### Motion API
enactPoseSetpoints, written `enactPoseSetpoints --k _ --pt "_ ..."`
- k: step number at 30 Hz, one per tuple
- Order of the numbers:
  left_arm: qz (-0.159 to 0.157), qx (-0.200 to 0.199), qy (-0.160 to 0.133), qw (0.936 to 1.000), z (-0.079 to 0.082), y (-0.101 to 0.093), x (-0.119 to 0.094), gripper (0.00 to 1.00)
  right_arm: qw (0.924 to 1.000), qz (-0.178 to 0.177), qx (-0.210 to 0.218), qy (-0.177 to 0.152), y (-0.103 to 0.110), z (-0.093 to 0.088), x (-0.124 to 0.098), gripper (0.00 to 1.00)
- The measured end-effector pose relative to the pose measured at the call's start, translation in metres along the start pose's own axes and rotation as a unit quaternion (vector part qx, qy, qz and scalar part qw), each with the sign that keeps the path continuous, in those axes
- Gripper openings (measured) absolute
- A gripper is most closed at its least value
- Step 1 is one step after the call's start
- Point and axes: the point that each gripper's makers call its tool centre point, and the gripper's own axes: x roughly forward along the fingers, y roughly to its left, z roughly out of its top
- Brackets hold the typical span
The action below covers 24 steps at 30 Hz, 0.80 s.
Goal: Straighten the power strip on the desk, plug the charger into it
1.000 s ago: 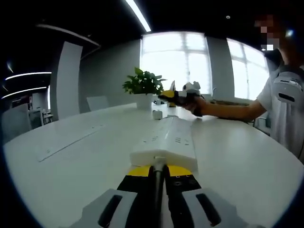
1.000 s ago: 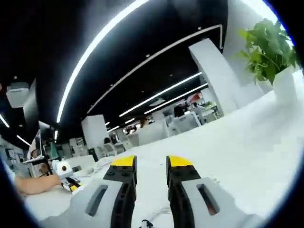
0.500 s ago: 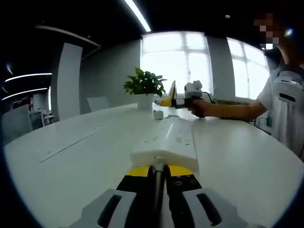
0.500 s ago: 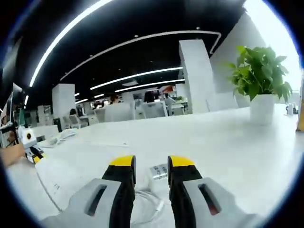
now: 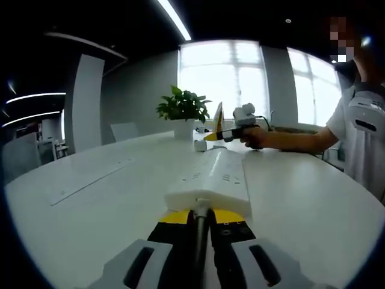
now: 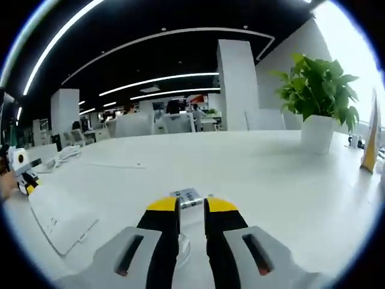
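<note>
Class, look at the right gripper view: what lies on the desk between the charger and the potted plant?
Only bare white desk lies between the charger and the potted plant.

The left claw (image 5: 198, 218) has two black jaws capped with yellow tips, and behind them the grey housing spreads into two pale wings, each cut with a dark oblong slot. The right claw (image 6: 191, 208) is built alike: yellow-tipped black jaws on a light grey body with a slotted recess on either side. The person (image 5: 360, 129) wears a white short-sleeved shirt with a grey and white strap-like piece over the shoulder.
</note>
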Motion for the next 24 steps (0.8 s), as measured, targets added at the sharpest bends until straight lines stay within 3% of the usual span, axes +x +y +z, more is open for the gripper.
enactPoseSetpoints --k 7,16,22,24 --pt "0.000 -0.002 0.000 1.0000 0.000 0.001 0.000 0.14 0.9998 -0.018 0.011 0.007 -0.020 -0.004 0.000 0.15" --pt "0.000 -0.005 0.000 1.0000 0.000 0.002 0.000 0.14 0.9995 0.011 0.028 -0.003 -0.003 -0.002 -0.001 0.27" --pt "0.000 -0.007 0.001 1.0000 -0.001 0.002 0.001 0.14 0.9997 0.020 0.014 -0.001 0.002 -0.004 -0.003 0.28" --pt "0.001 -0.006 0.001 1.0000 -0.001 0.002 0.001 0.14 0.9995 0.025 0.006 0.019 0.006 -0.011 -0.002 0.29"
